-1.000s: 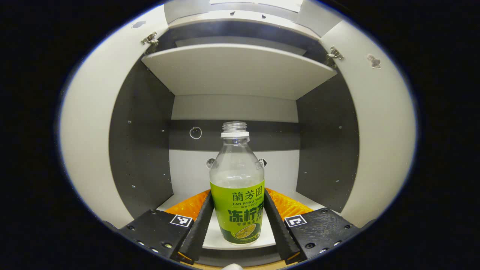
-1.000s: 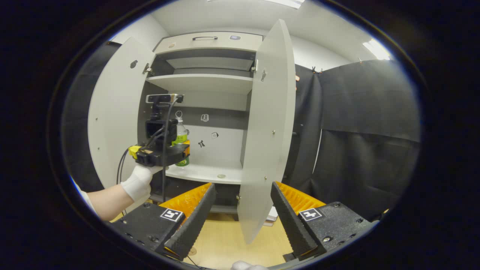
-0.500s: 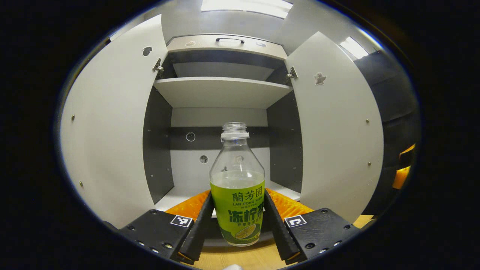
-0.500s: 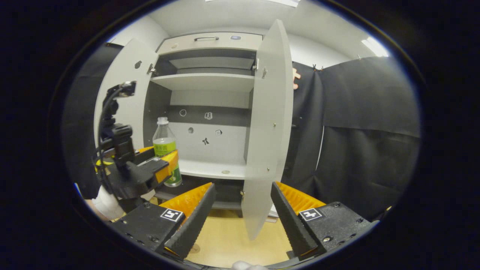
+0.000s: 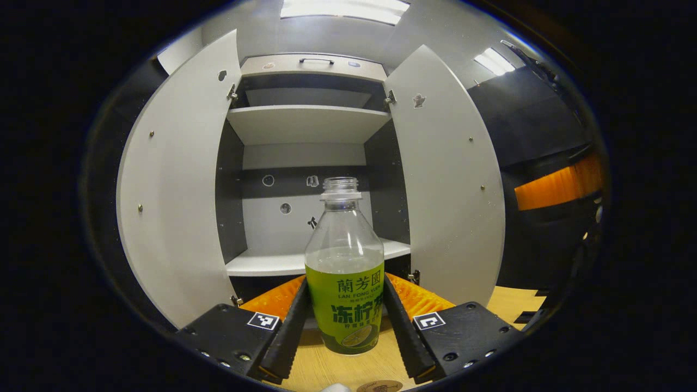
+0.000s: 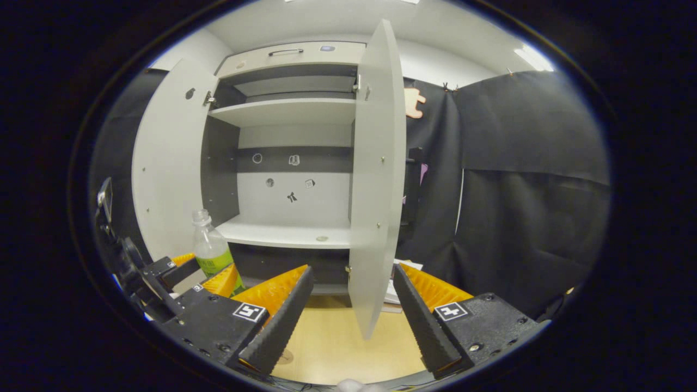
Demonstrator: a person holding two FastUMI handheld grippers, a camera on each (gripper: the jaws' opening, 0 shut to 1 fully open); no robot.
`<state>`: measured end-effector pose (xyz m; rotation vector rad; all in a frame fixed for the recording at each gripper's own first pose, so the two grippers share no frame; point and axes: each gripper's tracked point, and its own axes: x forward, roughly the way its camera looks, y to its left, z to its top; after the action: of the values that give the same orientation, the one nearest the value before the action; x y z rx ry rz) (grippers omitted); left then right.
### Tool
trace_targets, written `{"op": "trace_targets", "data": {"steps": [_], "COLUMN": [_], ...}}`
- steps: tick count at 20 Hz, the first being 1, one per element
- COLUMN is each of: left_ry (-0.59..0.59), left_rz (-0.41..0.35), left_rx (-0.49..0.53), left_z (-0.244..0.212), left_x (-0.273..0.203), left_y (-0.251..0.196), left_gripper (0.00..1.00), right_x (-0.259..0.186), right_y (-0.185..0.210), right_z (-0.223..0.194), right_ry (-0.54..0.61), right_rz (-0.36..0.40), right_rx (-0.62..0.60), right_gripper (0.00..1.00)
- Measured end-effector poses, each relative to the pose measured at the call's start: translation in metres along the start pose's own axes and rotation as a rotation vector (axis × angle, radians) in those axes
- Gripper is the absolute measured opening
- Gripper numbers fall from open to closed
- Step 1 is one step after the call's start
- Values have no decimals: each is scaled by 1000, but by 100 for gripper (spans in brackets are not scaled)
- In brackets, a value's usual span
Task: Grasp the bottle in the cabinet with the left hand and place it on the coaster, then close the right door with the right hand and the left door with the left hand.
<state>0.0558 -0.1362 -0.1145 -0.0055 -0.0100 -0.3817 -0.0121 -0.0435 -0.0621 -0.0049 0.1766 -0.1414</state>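
Observation:
A clear bottle (image 5: pixel 344 283) with a green label and no cap stands upright between my left gripper's (image 5: pixel 346 291) fingers, which press on its label from both sides. It hangs in front of the open cabinet (image 5: pixel 305 125), out past the lower shelf (image 5: pixel 261 265) and above the wooden tabletop. A round brown coaster (image 5: pixel 379 386) peeks in at the bottom edge, just below the bottle. In the right gripper view, my right gripper (image 6: pixel 348 307) is open and holds nothing, facing the edge of the right door (image 6: pixel 375 179). The bottle (image 6: pixel 209 253) and left gripper (image 6: pixel 204 277) sit at the lower left.
Both cabinet doors stand wide open, the left door (image 5: pixel 174 207) and right door (image 5: pixel 446 201). The upper shelf (image 5: pixel 305 122) is bare. A light wooden tabletop (image 6: pixel 326 348) lies below. Black cloth (image 6: pixel 523 190) hangs to the right of the cabinet.
My left gripper has pulled the bottle out of the cabinet, back and down over the tabletop; the coaster has come into sight. The right gripper has barely shifted.

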Motion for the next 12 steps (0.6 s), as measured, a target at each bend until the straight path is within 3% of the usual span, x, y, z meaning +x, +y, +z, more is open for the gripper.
{"op": "trace_targets", "data": {"steps": [6,12], "left_ry": [45,71], "left_rz": [-50,-122], "left_rx": [-52,-32], "left_z": [-66,-135], "left_x": [-20,-37], "left_y": [-24,-43], "left_gripper": [74,74], "right_x": [-1,-3], "right_y": [-3,-12], "right_z": [-20,-34], "right_ry": [57,99], "right_rz": [7,-8], "right_rx": [21,11], "right_gripper": [96,98]}}
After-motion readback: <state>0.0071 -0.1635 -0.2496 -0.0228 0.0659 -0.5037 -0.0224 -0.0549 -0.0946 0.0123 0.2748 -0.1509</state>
